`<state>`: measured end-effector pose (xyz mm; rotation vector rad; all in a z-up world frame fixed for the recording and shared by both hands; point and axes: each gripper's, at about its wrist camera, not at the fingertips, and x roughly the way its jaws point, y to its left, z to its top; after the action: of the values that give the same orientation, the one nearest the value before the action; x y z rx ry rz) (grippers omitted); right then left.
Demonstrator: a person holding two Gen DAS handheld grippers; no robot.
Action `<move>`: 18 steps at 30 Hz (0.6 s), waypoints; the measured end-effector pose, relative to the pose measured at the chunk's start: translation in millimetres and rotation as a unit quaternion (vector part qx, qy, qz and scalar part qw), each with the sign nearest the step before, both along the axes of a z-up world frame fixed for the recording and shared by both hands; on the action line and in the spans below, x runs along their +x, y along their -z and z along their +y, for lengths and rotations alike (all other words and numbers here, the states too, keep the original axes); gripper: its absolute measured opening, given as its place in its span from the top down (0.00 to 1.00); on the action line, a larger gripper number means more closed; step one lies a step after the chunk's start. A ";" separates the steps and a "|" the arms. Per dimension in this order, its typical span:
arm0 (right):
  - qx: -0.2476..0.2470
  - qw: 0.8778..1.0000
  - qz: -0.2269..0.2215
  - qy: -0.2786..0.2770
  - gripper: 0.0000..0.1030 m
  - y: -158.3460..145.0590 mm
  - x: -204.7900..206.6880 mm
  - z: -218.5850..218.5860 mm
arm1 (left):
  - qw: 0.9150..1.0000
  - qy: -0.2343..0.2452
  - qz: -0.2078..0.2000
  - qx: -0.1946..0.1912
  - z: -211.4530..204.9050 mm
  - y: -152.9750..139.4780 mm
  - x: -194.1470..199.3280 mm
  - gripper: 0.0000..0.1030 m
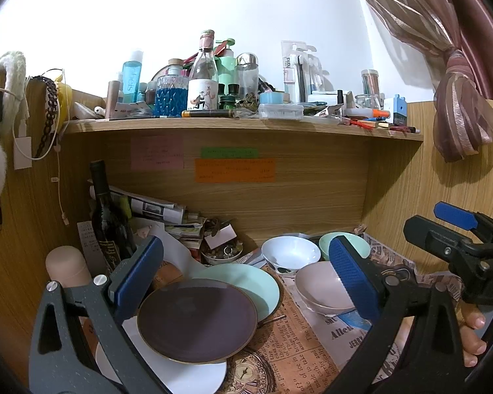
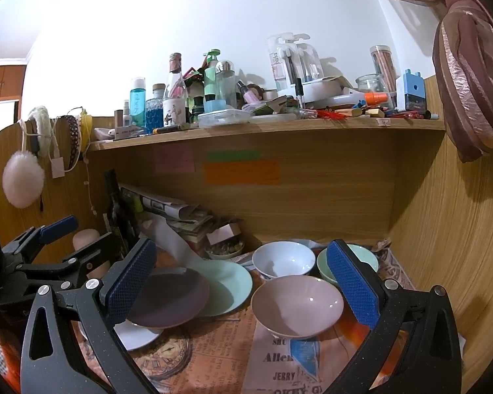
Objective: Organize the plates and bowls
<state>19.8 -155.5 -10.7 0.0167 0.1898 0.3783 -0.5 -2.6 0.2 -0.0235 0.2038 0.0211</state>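
A dark purple plate (image 1: 197, 320) lies overlapping a mint green plate (image 1: 256, 284) and a white plate (image 1: 194, 377) on the newspaper-covered desk (image 1: 295, 354). To the right stand a pink bowl (image 1: 322, 290), a white bowl (image 1: 291, 252) and a mint bowl (image 1: 361, 246). My left gripper (image 1: 246, 279) is open above the purple plate. My right gripper (image 2: 243, 282) is open and empty over the pink bowl (image 2: 297, 305); the purple plate (image 2: 167, 298), green plate (image 2: 226, 285), white bowl (image 2: 282, 257) and mint bowl (image 2: 368, 261) show there too.
A dark wine bottle (image 1: 106, 216), stacked papers (image 1: 167, 213) and a small bowl of trinkets (image 1: 222, 254) crowd the back left. A shelf (image 1: 243, 124) full of bottles hangs overhead. Wooden walls (image 2: 450, 223) close the right side and back. A curtain (image 1: 463, 111) hangs right.
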 end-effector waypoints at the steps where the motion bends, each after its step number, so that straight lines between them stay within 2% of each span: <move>1: 0.000 1.000 0.000 0.000 0.00 -0.4 0.0 0.2 | 1.000 0.001 0.000 -0.001 0.1 0.1 -0.5 0.00; 18: -0.002 1.000 -0.001 -0.002 0.00 -0.9 0.0 2.5 | 1.000 0.001 0.000 0.000 0.7 2.6 0.8 0.00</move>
<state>19.9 -153.0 -9.8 0.0126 0.1886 0.3821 0.3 -1.9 -2.4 -0.0233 0.2030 0.0199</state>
